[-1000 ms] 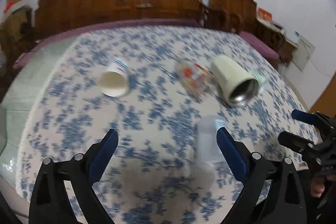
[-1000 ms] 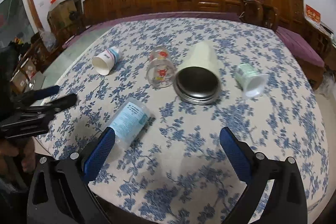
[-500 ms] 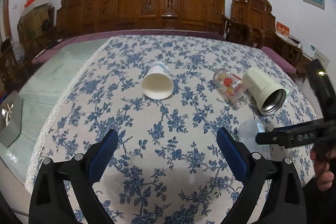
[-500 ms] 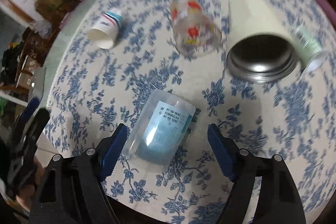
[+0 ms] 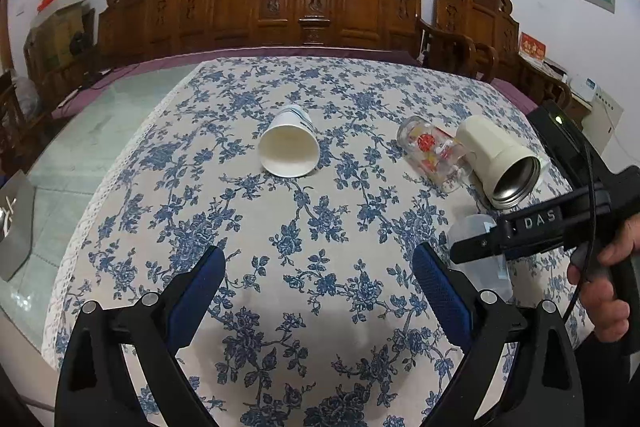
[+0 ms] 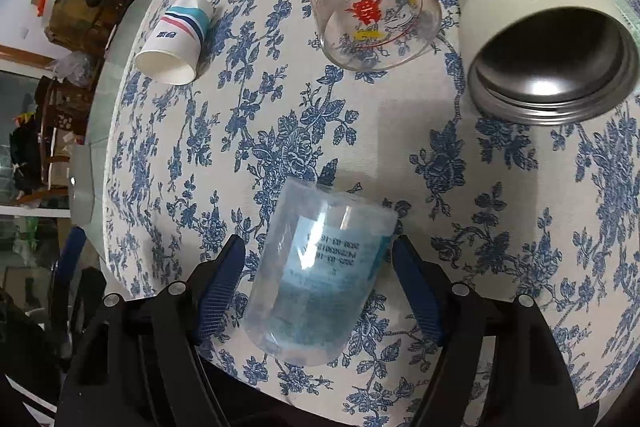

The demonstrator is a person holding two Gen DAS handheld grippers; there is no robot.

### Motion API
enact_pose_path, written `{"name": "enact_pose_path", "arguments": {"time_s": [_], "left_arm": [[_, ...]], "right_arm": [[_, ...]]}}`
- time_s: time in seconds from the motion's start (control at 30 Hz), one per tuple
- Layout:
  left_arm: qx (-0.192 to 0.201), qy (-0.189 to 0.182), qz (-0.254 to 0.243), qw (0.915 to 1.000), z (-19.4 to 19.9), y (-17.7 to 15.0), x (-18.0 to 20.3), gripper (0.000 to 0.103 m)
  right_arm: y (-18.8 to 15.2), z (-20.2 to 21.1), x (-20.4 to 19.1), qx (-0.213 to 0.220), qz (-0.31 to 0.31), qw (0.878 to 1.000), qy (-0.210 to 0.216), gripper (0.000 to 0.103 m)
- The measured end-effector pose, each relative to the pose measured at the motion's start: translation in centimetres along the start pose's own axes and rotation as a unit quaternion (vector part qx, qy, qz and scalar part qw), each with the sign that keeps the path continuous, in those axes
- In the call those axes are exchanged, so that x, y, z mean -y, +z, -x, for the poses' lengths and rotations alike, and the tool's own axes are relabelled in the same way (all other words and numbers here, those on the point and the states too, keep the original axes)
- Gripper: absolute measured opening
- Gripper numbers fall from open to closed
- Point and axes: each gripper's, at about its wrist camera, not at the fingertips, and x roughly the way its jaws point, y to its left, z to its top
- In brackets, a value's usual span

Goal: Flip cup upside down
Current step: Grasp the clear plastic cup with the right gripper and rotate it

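Plastic cup (image 6: 320, 275) between spread jaws

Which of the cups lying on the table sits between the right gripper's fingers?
The clear plastic cup with the blue printed label. It lies between the open right gripper fingers; the paper cup, printed glass and cream steel-lined cup lie farther off.

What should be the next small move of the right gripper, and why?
Probably close the right gripper on the clear plastic cup. The cup lies on its side on the tablecloth, between the open blue pads, which do not yet touch it.
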Motion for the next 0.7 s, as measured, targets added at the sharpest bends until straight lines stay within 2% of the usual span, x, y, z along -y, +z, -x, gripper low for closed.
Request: {"name": "enact_pose_path", "arguments": {"time_s": [0.03, 0.1, 0.27, 0.33, 0.47, 0.6, 0.7], "left_arm": [[-0.001, -0.001, 0.0, 1.0, -0.1, 0.0, 0.1, 0.091], [-0.006, -0.003, -0.006, 1.0, -0.3, -0.2, 0.4, 0.091], [-0.01, -0.004, -0.012, 0.9999, -0.6, -0.4, 0.7, 0.091], [-0.011, -0.002, -0.014, 0.9998, -0.7, -0.4, 0.8, 0.091], [-0.012, -0.002, -0.015, 0.9998, -0.8, -0.4, 0.8, 0.091], [-0.014, -0.002, -0.019, 0.9997, -0.9, -0.5, 1.1, 0.091], [-0.015, -0.002, -0.023, 0.9996, -1.0, -0.5, 1.3, 0.091]], "right_arm": [[0.1, -0.1, 0.0, -0.002, 0.0, 1.0, 0.0, 0.077], [0.3, -0.4, 0.1, -0.006, -0.001, 1.0, 0.0, 0.065], [-0.1, -0.1, 0.2, 0.007, 0.013, 1.0, 0.012, 0.062], [-0.5, 0.7, 0.2, 0.038, 0.026, 0.999, 0.018, 0.061], [-1.0, 2.0, 0.1, 0.1, 0.059, 0.993, 0.002, 0.06], [-1.8, 3.1, -0.2, 0.173, 0.094, 0.98, -0.038, 0.059], [-1.8, 3.4, 0.1, 0.205, 0.1, 0.971, -0.064, 0.059]]}}
